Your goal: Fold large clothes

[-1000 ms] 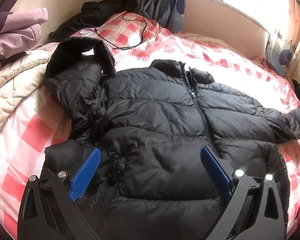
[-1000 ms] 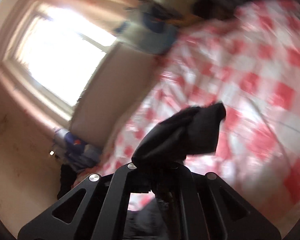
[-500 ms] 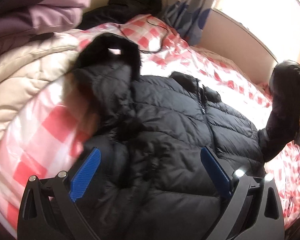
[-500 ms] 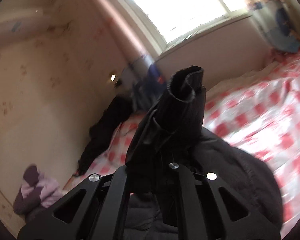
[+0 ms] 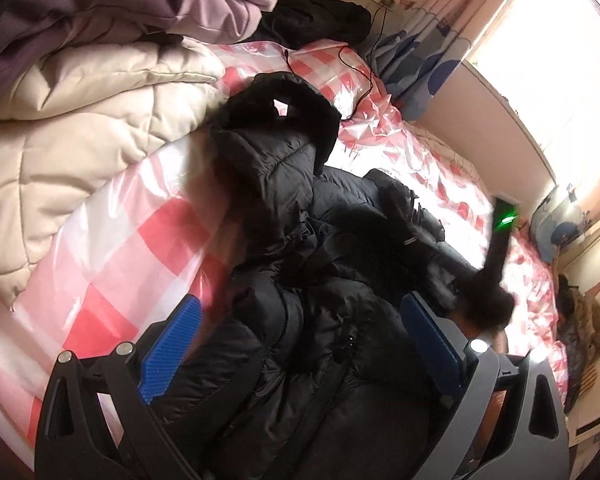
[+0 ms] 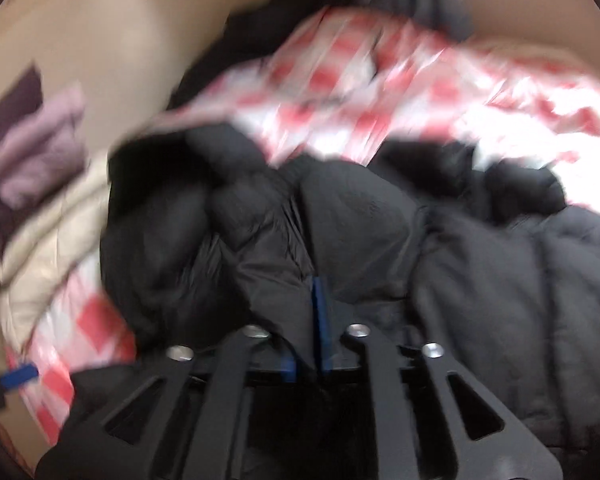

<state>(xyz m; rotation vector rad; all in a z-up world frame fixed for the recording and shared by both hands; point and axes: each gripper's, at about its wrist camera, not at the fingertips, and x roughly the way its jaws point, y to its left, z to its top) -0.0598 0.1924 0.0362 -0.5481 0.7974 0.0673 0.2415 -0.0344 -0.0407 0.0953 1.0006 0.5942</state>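
Observation:
A black puffer jacket (image 5: 300, 280) lies on the red-and-white checked bed (image 5: 112, 248), its hood (image 5: 276, 120) toward the far left. My left gripper (image 5: 296, 344) is open with blue pads, hovering just above the jacket's lower front. My right gripper (image 6: 308, 312) is shut on the jacket's black sleeve (image 6: 268, 240) and holds it over the jacket's body; the view is blurred. The right gripper also shows in the left wrist view (image 5: 496, 252) at the right, over the jacket.
A cream quilt (image 5: 80, 120) and a purple garment (image 5: 140, 4) are piled at the left. Another black garment (image 5: 312, 20) and a black cable (image 5: 360, 80) lie at the bed's far end. A window and curtains (image 5: 420, 60) are beyond.
My right gripper has swung the sleeve from high in the air down across the jacket's body. My left gripper has shifted left and closer to the jacket.

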